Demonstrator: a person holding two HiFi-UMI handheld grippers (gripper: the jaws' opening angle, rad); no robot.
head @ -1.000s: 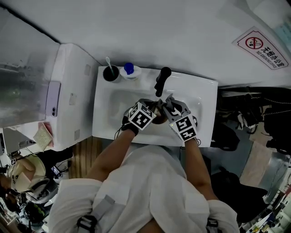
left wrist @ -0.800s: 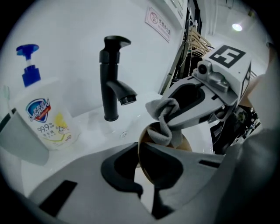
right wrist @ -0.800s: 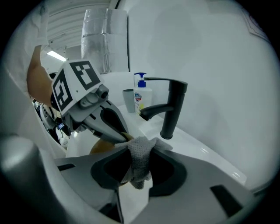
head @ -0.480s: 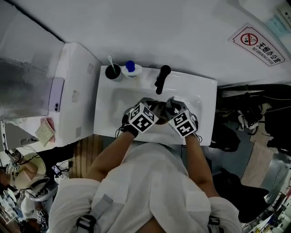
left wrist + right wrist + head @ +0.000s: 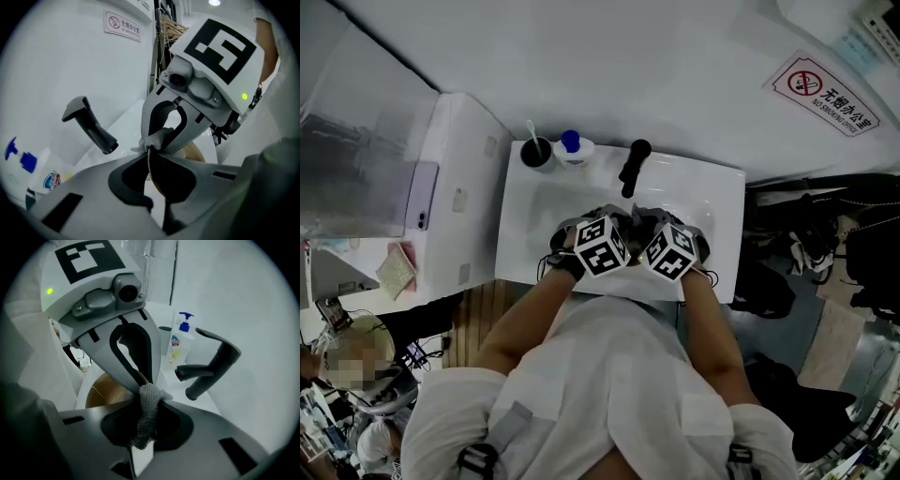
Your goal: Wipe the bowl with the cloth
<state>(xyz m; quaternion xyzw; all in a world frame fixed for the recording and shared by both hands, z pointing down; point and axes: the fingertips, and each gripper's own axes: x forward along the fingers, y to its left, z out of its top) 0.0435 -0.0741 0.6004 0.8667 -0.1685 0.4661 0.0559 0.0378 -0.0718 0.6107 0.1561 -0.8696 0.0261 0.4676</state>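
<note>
Over the white sink (image 5: 717, 192) both grippers meet, and in the head view their marker cubes hide the bowl. My left gripper (image 5: 150, 158) is shut on the thin rim of the tan wooden bowl (image 5: 196, 153), holding it on edge. The right gripper (image 5: 147, 401) is shut on a grey knitted cloth (image 5: 146, 416). That cloth (image 5: 158, 138) presses against the bowl's rim right at the left gripper's jaws. The bowl's brown inside (image 5: 107, 393) shows to the left of the cloth. In the head view the left gripper (image 5: 609, 230) and the right gripper (image 5: 649, 230) almost touch.
A black faucet (image 5: 632, 165) (image 5: 210, 365) stands just behind the grippers. A dark cup with a toothbrush (image 5: 534, 150) and a blue-capped soap bottle (image 5: 573, 146) (image 5: 178, 342) sit at the sink's back left. A white appliance (image 5: 455, 202) with a purple phone (image 5: 421, 195) stands at the left.
The two grippers have drawn closer together and slightly toward the sink's near edge; their cubes now cover the bowl in the head view. Both grips have held.
</note>
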